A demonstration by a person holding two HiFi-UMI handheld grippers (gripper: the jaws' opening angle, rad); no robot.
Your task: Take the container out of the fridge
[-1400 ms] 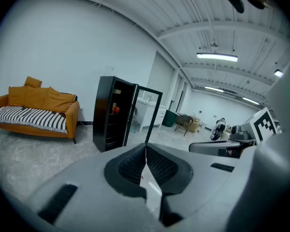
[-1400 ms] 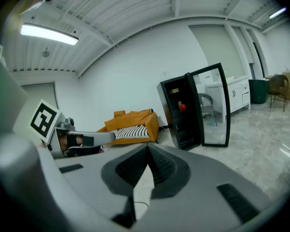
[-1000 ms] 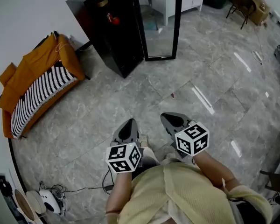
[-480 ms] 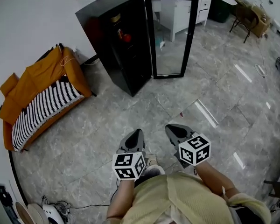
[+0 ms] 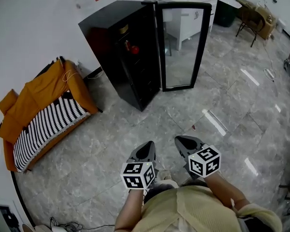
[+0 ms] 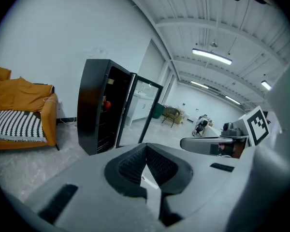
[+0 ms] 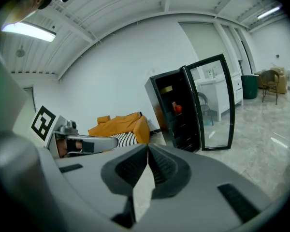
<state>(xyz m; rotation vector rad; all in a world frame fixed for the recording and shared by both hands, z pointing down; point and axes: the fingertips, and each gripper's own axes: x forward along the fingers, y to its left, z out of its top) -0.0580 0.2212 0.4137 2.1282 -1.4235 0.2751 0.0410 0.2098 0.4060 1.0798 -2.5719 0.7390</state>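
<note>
Well ahead of both tools, open black fridge [image 5: 130, 57] with a red item [image 5: 134, 48] on a shelf, possibly the container. Left tool [image 5: 146, 149] and right tool [image 5: 183, 143] both closed tight, gripping nothing. Reaching in, grasping and lifting out all left to do.

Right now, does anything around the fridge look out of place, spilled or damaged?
Only the fridge: its glass door stands wide open with nobody at it. A red item sits on an upper shelf inside. I see no spill, and nothing tipped or broken.
</note>
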